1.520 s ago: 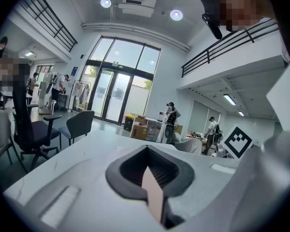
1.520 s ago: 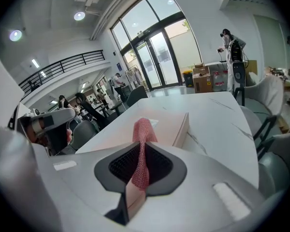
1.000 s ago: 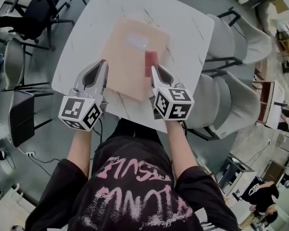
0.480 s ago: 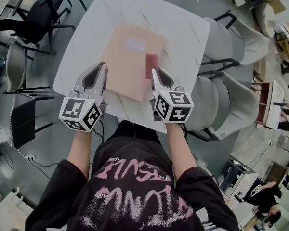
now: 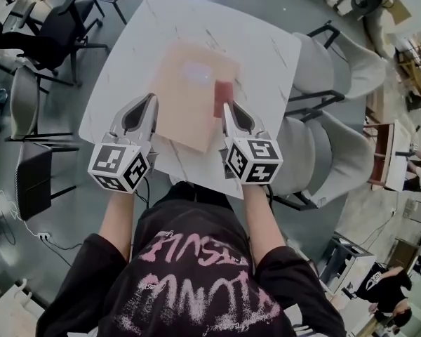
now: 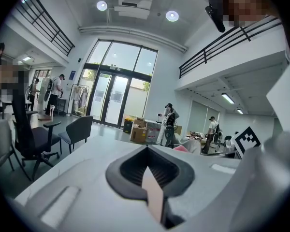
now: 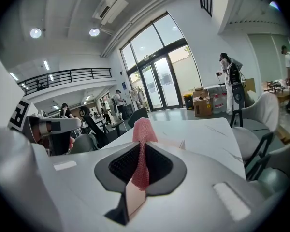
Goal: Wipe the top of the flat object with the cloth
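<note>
The cloth (image 5: 222,95) is held pinched in the right gripper (image 5: 227,108), over the right edge of the board (image 5: 182,97), which lies at the middle of the table (image 5: 270,51). The left gripper (image 5: 151,100) is closed, empty. Soft and limp, the cloth is judged best gripped at one end; the board looks stiff

A tan flat board (image 5: 186,97) lies on a white table (image 5: 266,48). A red cloth (image 5: 222,98) sits on the board's right side and touches the tip of the right gripper (image 5: 228,108). The left gripper (image 5: 149,100) is just beside the board's left edge. Grey chairs (image 5: 323,146) stand to the right.
</note>
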Demonstrator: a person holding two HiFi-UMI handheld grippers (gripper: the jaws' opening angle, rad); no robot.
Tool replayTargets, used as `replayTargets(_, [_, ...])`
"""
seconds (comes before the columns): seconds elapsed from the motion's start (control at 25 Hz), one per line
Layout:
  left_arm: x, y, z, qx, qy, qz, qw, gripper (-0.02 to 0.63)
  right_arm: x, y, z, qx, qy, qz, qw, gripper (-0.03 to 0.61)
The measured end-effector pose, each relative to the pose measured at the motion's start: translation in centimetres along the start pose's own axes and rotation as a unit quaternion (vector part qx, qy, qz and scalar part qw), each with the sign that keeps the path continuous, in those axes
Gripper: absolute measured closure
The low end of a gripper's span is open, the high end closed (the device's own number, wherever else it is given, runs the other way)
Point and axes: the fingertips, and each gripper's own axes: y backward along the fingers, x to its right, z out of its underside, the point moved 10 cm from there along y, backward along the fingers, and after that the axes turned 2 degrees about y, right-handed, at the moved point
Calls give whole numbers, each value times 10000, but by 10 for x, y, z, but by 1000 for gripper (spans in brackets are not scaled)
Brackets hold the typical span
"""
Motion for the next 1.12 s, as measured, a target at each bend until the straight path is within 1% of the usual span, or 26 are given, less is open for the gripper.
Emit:
replayTargets(0.16, [-3, 0, -7, 80, -17, -6, 10000, 614, -3, -1, -5, 77, 27, 6, 10000, 528])
replayTargets(0.36, [-4, 2, -13, 160, -59, -48, 9998, 614, -6, -1, -11, 132, 211, -3, 9997, 532])
replayTargets(1.12, [3, 17, -42, 592, -264, -73, 9979, 614, -3, 21, -36, 665, 246, 95, 9974, 531])
